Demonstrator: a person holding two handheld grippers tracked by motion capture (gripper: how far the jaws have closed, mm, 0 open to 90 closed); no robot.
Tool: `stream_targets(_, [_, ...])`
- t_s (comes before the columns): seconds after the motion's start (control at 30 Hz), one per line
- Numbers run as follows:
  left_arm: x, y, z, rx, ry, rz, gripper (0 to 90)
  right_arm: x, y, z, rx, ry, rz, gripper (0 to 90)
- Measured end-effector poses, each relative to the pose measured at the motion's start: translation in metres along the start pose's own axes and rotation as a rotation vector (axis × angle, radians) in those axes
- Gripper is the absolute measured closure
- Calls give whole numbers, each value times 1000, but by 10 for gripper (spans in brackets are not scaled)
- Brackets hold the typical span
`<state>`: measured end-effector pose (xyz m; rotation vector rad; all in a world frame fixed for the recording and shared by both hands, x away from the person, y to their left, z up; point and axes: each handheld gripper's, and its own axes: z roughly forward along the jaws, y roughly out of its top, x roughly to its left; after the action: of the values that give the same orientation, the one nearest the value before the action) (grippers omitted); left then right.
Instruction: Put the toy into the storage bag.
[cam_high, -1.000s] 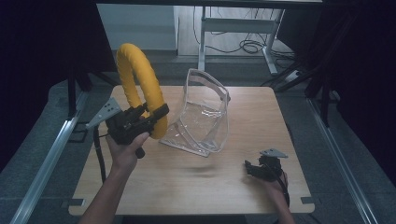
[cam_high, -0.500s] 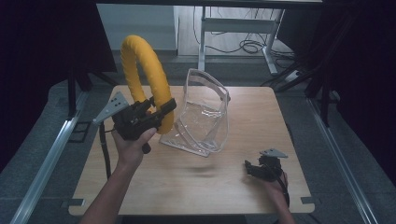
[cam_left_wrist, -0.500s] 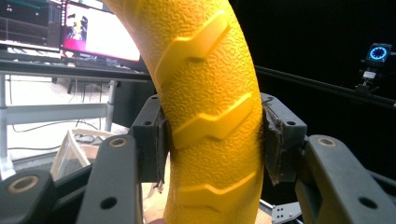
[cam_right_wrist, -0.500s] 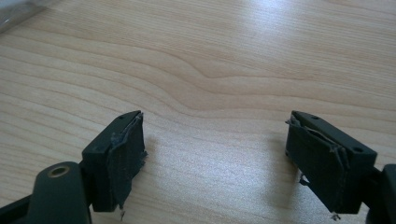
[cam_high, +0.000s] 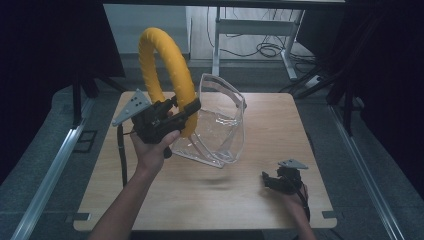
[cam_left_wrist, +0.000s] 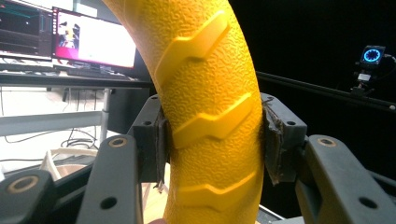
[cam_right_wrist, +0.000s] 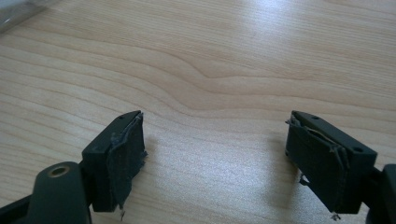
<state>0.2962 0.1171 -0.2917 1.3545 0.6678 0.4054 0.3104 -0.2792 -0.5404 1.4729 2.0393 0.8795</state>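
The light wooden table (cam_high: 240, 195) has a wavy grain and a soft sheen where the light falls. Beyond its far edge stands a white desk frame (cam_high: 218, 45), with dark cables (cam_high: 265, 50) lying loose on the floor under it. Black curtains (cam_high: 50, 45) hang on both sides. A metal rail (cam_high: 50, 175) runs along the floor at the left. Two lit monitors (cam_left_wrist: 93, 42) sit on a desk, and a small device with a glowing blue ring (cam_left_wrist: 372, 55) is mounted against the dark backdrop.
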Motion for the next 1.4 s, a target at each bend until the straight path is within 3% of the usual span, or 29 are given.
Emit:
stream_targets(0.6, [-19,6,35,24,-40,10,497,0,0,0,0,-1,5,198])
stream_targets(0.87, [-36,13,54,21,-75,20,497,0,0,0,1,-2,3,198])
stream_targets(1.4, [-48,5,86,54,-123,-5,497,0,0,0,-1,0,4,198])
